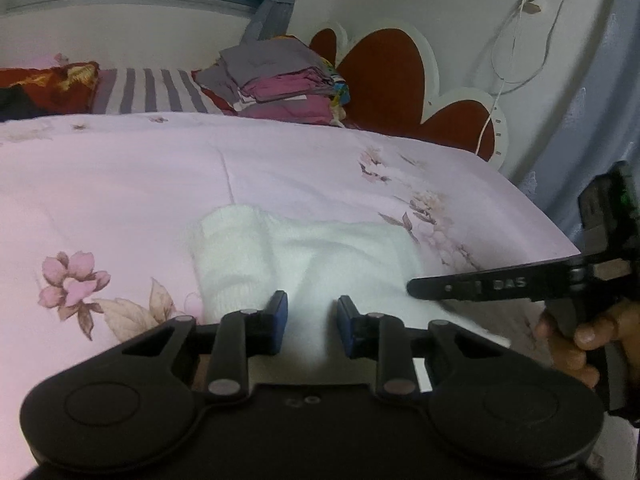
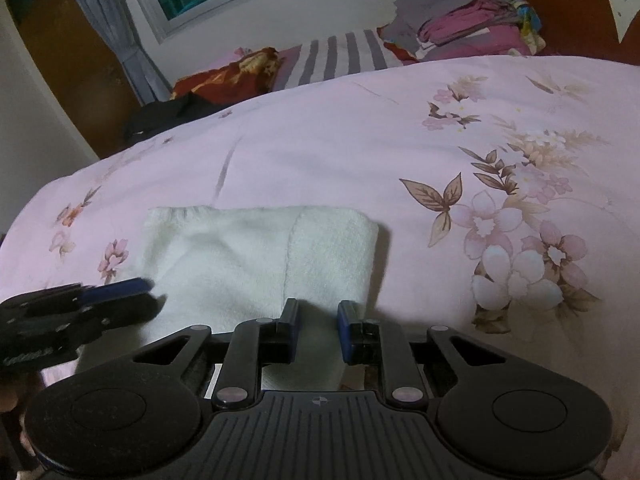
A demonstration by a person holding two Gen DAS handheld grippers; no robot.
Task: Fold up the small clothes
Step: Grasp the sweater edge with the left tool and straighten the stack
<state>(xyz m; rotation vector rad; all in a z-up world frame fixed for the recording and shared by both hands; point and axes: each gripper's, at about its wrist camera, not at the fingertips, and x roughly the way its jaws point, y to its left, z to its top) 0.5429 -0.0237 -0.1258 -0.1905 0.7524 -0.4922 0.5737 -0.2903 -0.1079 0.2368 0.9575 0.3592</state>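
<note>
Hovering both part-spread, empty grippers, left gripper and right gripper, over near edge of white fuzzy knitted garment; best pinching corners evenly before lifting.

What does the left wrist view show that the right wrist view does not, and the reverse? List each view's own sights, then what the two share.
Only the left wrist view: a white cable hanging on the wall, and a hand holding the right gripper.
Only the right wrist view: a brown door at the left, and a dark garment at the bed's far edge.
Both: the white cloth on the pink floral bedcover, the stack of folded clothes, a striped pillow, the window, and each gripper's partly parted blue-padded jaws over the cloth's near edge.
</note>
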